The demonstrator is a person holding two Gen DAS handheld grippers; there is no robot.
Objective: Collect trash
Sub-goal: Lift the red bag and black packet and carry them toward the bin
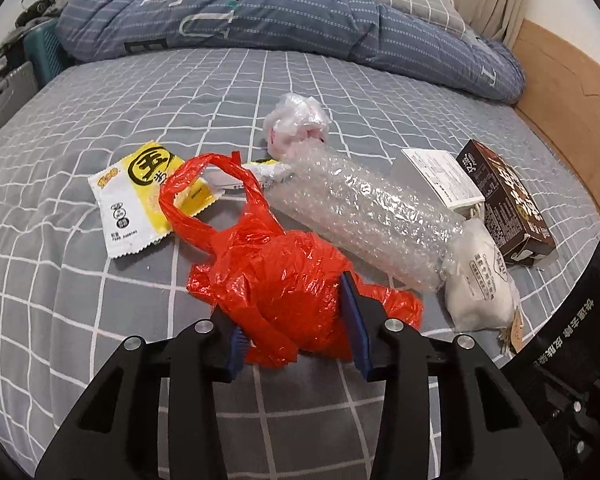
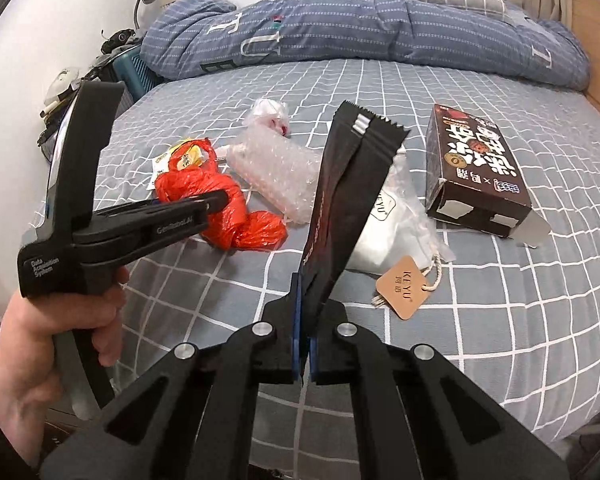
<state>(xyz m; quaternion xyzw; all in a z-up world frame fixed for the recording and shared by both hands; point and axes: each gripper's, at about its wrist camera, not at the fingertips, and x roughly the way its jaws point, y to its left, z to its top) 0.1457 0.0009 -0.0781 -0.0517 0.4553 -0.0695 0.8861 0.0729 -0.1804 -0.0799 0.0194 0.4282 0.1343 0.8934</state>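
Closest to me, my left gripper point(image 1: 300, 320) pinches a crinkled red plastic bag point(image 1: 284, 280) at lower centre, jaws half closed around its glossy bulk on the checked bed point(image 1: 100, 320). My right gripper point(image 2: 306, 344) has its jaws clamped narrow on a flat black wrapper point(image 2: 348, 188) with a serrated end, standing centre frame. Bubble wrap point(image 1: 364, 216) lies rolled beside the bag.

Left tongs point(image 1: 296, 320): black arms, blue pads, closed on crumpled bright red plastic bag point(image 1: 288, 284). Beyond bag: yellow-and-white snack wrapper point(image 1: 136, 200) with black print. Right of bag: clear bubble wrap roll point(image 1: 360, 208), white drawstring pouch point(image 1: 480, 284), dark brown box point(image 1: 508, 204) with white lettering. Right tongs point(image 2: 306, 344): black, blue pads, gripping black sachet point(image 2: 348, 184) with red streak. Tan tag point(image 2: 402, 286) just right. Bed sheet point(image 2: 520, 340): grey, white grid. Quilt point(image 1: 260, 12): blue, white dashed stripes.
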